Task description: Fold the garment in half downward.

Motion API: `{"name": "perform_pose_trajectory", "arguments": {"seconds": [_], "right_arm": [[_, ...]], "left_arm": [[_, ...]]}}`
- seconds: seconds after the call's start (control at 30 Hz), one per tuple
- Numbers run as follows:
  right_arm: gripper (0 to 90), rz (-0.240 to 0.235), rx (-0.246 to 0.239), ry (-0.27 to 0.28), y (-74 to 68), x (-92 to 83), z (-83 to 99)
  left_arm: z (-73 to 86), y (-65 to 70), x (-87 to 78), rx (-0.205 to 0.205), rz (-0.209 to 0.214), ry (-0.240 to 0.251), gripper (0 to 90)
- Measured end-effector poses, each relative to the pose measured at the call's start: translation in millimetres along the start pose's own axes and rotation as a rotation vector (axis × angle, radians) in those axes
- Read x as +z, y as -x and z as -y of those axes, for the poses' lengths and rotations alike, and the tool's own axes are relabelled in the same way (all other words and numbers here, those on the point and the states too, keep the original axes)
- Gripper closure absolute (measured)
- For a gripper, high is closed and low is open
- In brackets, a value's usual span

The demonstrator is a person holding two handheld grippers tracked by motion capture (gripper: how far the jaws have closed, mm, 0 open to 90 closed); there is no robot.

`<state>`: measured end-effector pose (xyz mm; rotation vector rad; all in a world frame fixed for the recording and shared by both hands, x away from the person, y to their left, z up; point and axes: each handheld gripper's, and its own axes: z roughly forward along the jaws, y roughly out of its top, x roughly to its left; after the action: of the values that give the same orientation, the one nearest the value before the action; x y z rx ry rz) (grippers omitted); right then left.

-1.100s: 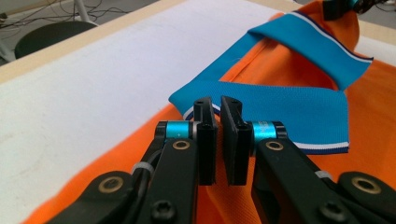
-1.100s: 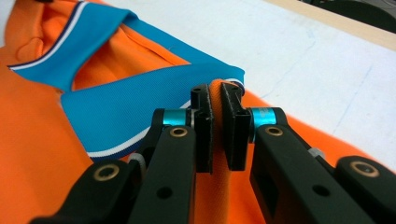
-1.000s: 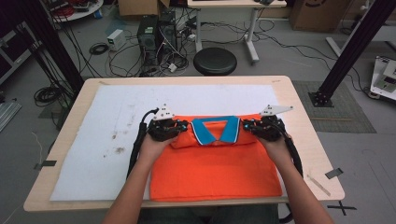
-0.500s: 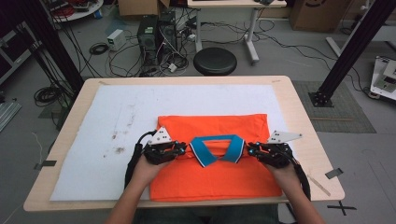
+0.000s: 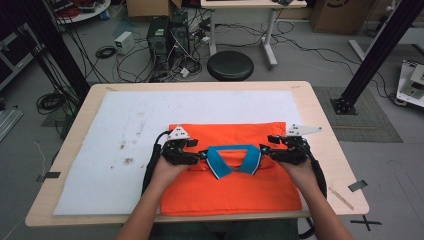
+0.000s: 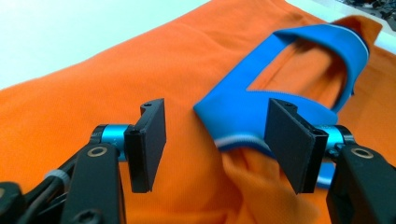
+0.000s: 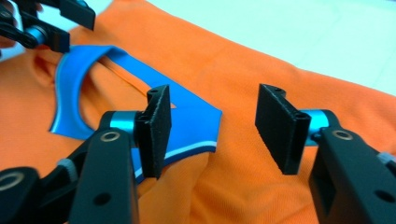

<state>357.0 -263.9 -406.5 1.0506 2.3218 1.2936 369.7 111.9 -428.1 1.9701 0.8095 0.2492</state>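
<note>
A: Where is the orange shirt (image 5: pixel 235 187)?

B: On the white mat (image 5: pixel 110 150), folded. The left gripper (image 5: pixel 200 156), left of the blue collar (image 5: pixel 235 161), has just been opening, nothing between. The right gripper (image 5: pixel 265 150), right of the collar, the same.

A: The step?

B: Releasing, I think. Next, lift away cleanly.

I can't read any writing, label, brand or number on anything in front of me here.
</note>
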Motion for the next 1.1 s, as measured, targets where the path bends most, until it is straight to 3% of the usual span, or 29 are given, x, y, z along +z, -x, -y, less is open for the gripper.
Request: {"name": "perform_pose_trajectory", "arguments": {"seconds": [0.1, 0.23, 0.3, 0.37, 0.43, 0.5, 0.57, 0.7, 0.87, 1.1], "right_arm": [[44.1, -0.02, 0.031, -0.022, 0.0, 9.9, -0.1], [44.8, -0.025, 0.037, -0.101, -1.4, 24.9, 5.4], [52.4, -0.049, 0.049, -0.125, -0.3, 28.9, 9.8], [63.7, -0.083, 0.053, -0.137, -0.3, 30.6, 13.7], [72.7, -0.095, 0.055, -0.144, -2.1, 30.6, 15.5], [82.4, -0.076, 0.036, -0.148, -5.4, 29.7, 16.8], [87.8, -0.061, 0.02, -0.144, -6.9, 29.0, 19.2], [89.4, -0.056, 0.024, -0.131, -8.3, 27.3, 22.4], [89.8, -0.045, 0.008, -0.101, -11.9, 19.8, 19.5], [89.7, -0.048, -0.039, -0.015, -28.6, -4.3, 20.2]], "left_arm": [[-0.6, -1.3, 8.0, -0.018, 0.005, -0.033, 38.7], [3.7, -2.3, 15.4, -0.032, 0.022, -0.066, 38.9], [5.8, -1.4, 16.9, -0.027, 0.045, -0.079, 43.6], [7.6, 0.9, 18.4, -0.011, 0.081, -0.087, 55.0], [8.7, 4.4, 19.6, 0.014, 0.08, -0.097, 61.7], [9.4, 6.2, 19.2, 0.028, 0.074, -0.093, 67.7], [9.9, 6.5, 18.2, 0.039, 0.074, -0.087, 73.7], [10.3, 9.2, 15.2, 0.065, 0.074, -0.067, 83.6], [10.0, 17.6, 5.7, 0.111, 0.072, -0.021, 85.5], [13.0, 33.6, -21.7, 0.147, 0.112, 0.06, 85.6]]}}
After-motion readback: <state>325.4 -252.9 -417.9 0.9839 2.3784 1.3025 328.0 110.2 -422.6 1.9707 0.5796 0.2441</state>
